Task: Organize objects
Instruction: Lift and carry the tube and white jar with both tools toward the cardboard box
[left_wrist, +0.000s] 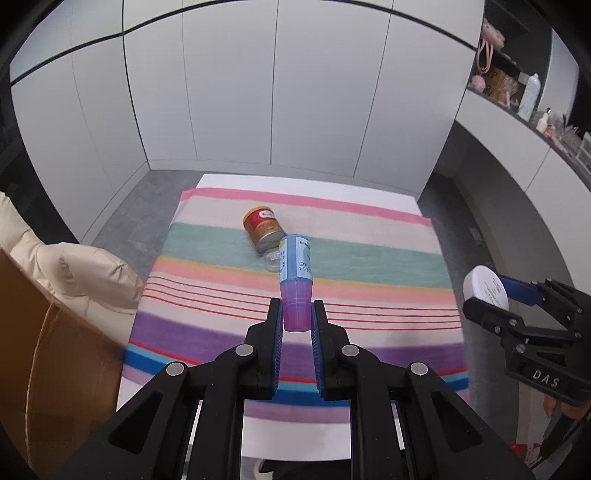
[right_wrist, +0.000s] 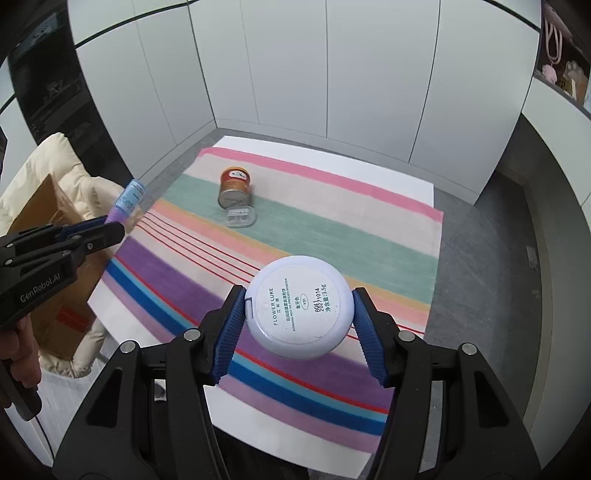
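Observation:
My left gripper (left_wrist: 297, 314) is shut on the purple cap end of a small blue bottle (left_wrist: 295, 271), held up above the striped cloth (left_wrist: 369, 258). In the right wrist view the same bottle (right_wrist: 129, 197) sticks out of the left gripper (right_wrist: 110, 225) at the far left. My right gripper (right_wrist: 299, 314) is shut on a round white compact (right_wrist: 299, 312), its printed underside facing the camera. That compact (left_wrist: 485, 290) also shows at the right edge of the left wrist view. A red and gold can (left_wrist: 262, 229) lies on its side on the cloth, with a small clear case (right_wrist: 242, 217) beside it.
The striped cloth (right_wrist: 332, 236) covers a white table with grey floor around it. A brown cardboard box (left_wrist: 44, 354) and a cream padded cushion (left_wrist: 74, 273) sit off the table's left side. White cabinet panels stand behind. Cluttered shelves (left_wrist: 517, 88) run along the right.

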